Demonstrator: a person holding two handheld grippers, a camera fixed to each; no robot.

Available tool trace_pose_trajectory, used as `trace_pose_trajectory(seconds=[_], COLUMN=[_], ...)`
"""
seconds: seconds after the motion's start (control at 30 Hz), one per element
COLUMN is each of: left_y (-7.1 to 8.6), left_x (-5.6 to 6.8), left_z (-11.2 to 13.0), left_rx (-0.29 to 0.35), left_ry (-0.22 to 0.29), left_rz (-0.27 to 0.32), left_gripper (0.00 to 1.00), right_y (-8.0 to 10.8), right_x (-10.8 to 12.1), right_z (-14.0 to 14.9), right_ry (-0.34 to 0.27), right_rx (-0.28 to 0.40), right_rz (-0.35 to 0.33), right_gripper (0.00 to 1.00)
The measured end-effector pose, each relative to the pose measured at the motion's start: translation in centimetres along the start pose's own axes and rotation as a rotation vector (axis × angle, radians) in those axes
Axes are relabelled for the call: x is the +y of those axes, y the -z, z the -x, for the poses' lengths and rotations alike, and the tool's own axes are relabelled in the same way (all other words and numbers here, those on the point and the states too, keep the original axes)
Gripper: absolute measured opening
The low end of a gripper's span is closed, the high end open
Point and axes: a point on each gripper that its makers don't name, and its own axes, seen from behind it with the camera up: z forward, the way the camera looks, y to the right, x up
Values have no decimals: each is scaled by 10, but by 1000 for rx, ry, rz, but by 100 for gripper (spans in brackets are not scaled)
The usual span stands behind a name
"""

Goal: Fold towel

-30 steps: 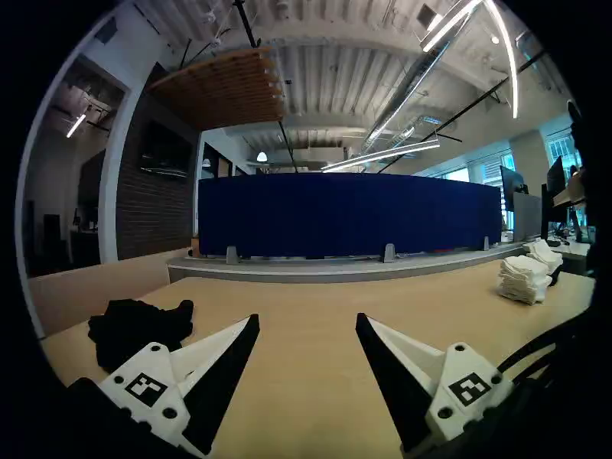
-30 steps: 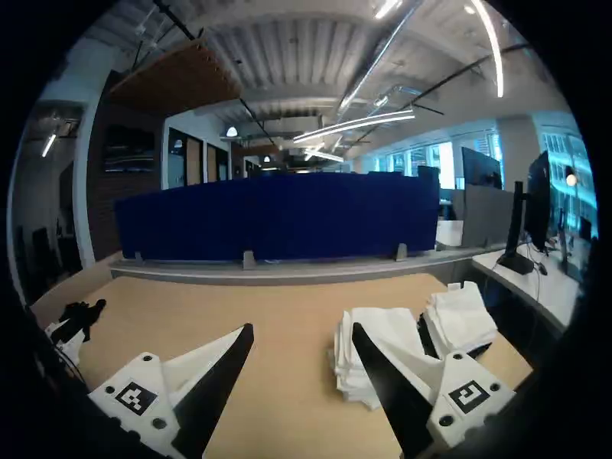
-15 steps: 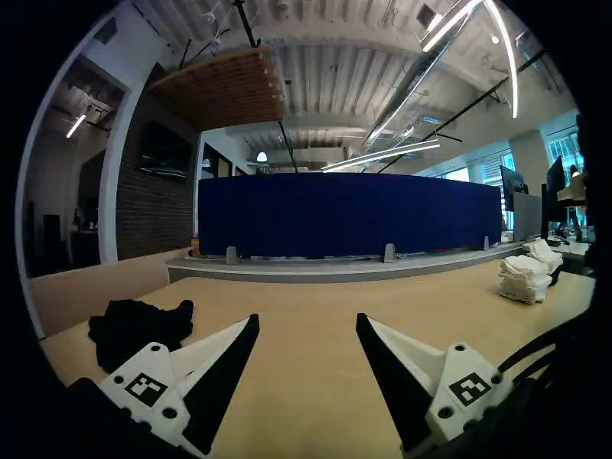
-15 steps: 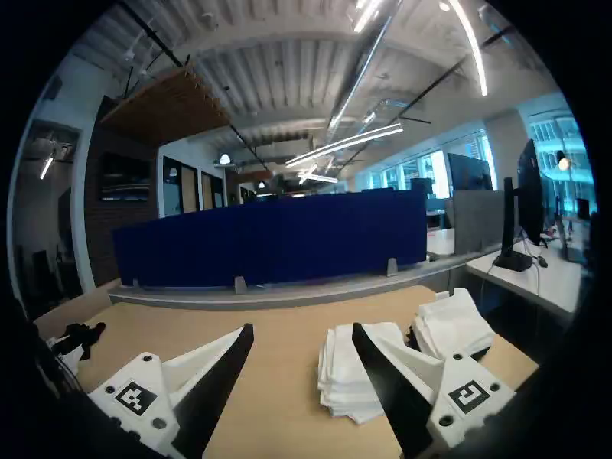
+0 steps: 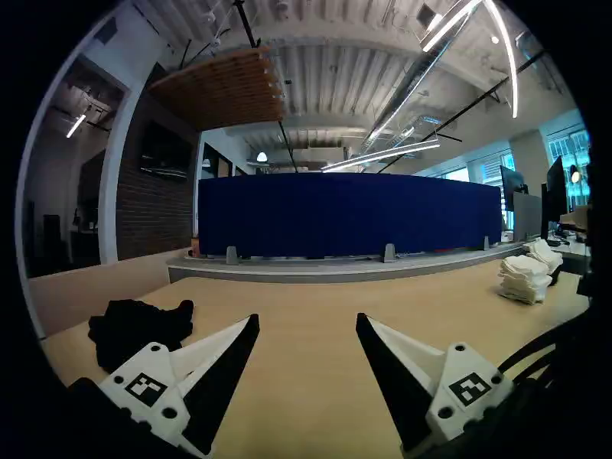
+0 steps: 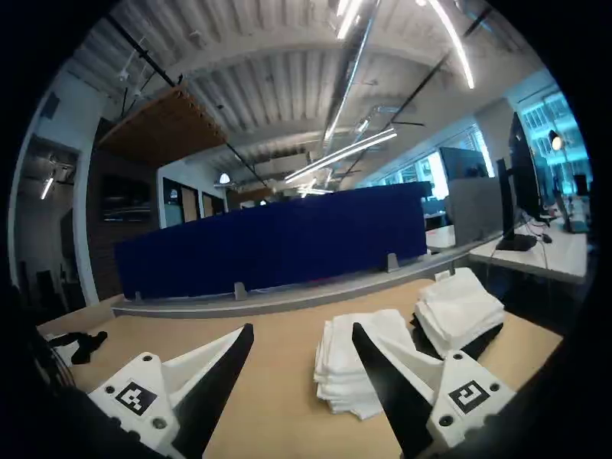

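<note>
I hold two tools, and both stand wide open with nothing between the fingers: my left tool [image 5: 306,317] and my right tool [image 6: 302,327]. On the pale wooden counter [image 6: 283,398] I count two stacks of folded white towels. The nearer stack [image 6: 340,367] lies just ahead of my right tool, partly behind its right finger. The farther stack [image 6: 459,306] sits beside it to the right, on something dark. From my left tool both stacks are well apart, far to the right. One crumpled black cloth [image 5: 138,325] lies near its left finger. The towels look soft, in flat square layers.
</note>
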Motion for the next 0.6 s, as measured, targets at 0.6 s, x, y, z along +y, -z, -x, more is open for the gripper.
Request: trace_pose_trajectory(seconds=[0.6], left_y=[1], left_x=[0], left_z=[0], left_rx=[0], left_ry=[0], left_rz=[0], left_gripper=[94], right_y=[-16], right_x=[19], right_z=[51], right_ry=[-24], right_rx=[2], right_rz=[22], right_gripper=[100])
